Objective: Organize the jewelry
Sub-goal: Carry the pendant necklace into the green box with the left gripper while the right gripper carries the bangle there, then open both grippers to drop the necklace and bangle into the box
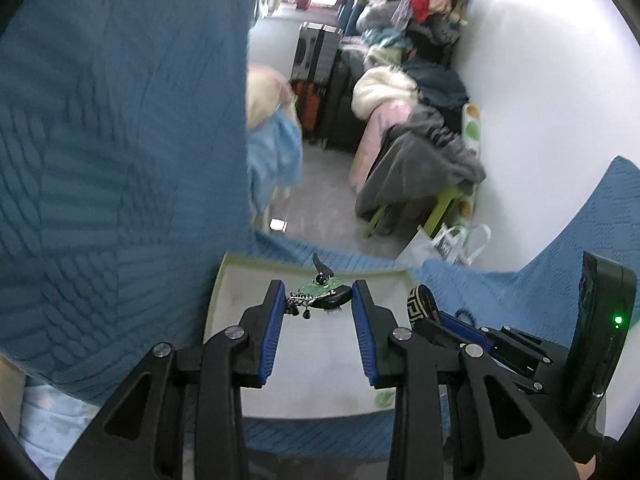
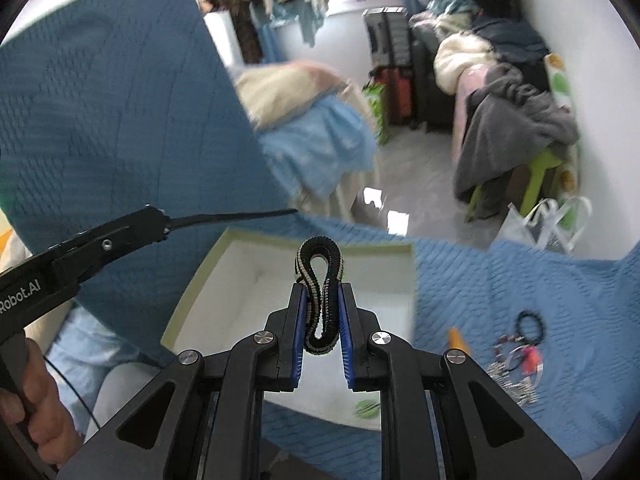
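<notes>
Two handheld grippers hover over a shallow white box [image 2: 400, 280] with pale green edges, which sits on a blue quilted bedspread [image 2: 520, 288]. The right gripper [image 2: 322, 314] has its blue-padded fingers drawn close together and clamped on a black-and-cream woven bracelet [image 2: 319, 264], squeezing the band into a narrow loop that rises above the fingertips; it is held directly above the box's open interior, most likely so it can be lowered in. The left gripper [image 1: 318, 304] has its fingers partly apart with a cluster of jewelry [image 1: 320, 296] between the tips: a green piece, dark beads and a short chain with small hanging drops. The chain end meets the left pad, but whether the pads actually press on the cluster, or it simply lies on the box floor beyond them, I cannot tell. In the left view the right gripper and its bracelet show just to the right, so both tools converge on the same box. More jewelry waiting to be sorted (a dark beaded ring, a reddish piece and silvery chains) lies in a loose pile [image 2: 520, 344] on the bedspread to the right of the box. A cluttered room with heaped clothes fills the background.
</notes>
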The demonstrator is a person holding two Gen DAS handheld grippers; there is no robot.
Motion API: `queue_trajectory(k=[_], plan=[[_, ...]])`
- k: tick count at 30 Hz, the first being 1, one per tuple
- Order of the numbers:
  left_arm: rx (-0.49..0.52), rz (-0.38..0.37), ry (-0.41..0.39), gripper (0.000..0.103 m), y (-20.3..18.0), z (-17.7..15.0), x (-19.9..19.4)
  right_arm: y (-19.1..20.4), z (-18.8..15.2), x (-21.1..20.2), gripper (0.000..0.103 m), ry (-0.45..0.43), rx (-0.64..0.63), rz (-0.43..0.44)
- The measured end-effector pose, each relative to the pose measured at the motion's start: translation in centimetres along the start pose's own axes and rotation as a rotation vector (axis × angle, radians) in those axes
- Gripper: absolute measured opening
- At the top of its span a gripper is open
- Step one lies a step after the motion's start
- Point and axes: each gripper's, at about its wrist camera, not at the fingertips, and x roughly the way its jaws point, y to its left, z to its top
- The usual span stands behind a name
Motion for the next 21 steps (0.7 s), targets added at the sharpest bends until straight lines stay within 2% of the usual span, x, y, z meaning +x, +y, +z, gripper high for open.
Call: queue_trajectory(k=[5, 11, 18, 19, 20, 21], plan=[[-0.005, 0.007, 0.082, 0.035, 1.9, -1.4, 2.1, 1.1, -1.7, 3.5, 0.014, 0.094, -0.019, 0.006], [-0.014, 0.003, 0.176, 0.035, 2.8, -2.8, 4.0, 1.3, -3.1, 5.9, 0.018, 0.164, -0.015, 0.0], [-0.021, -0.006, 0.22, 0.038, 2.9, -3.5, 4.4, 1.1, -3.5, 6.1, 0.028, 0.182, -0.005, 0.012], [-0.03, -0.017, 0.223, 0.046, 3.0, -3.4, 4.3, 1.0, -3.3, 5.8, 0.03, 0.175, -0.005, 0.019], [-0.033, -0.022, 0.218, 0.061, 2.9, -3.3, 4.1, 0.9, -3.2, 5.6, 0.034, 0.169, -0.005, 0.021], [-0.035, -0.017, 0.208, 0.069, 2.9, -3.1, 3.8, 0.8, -3.0, 5.2, 0.035, 0.161, -0.005, 0.024]])
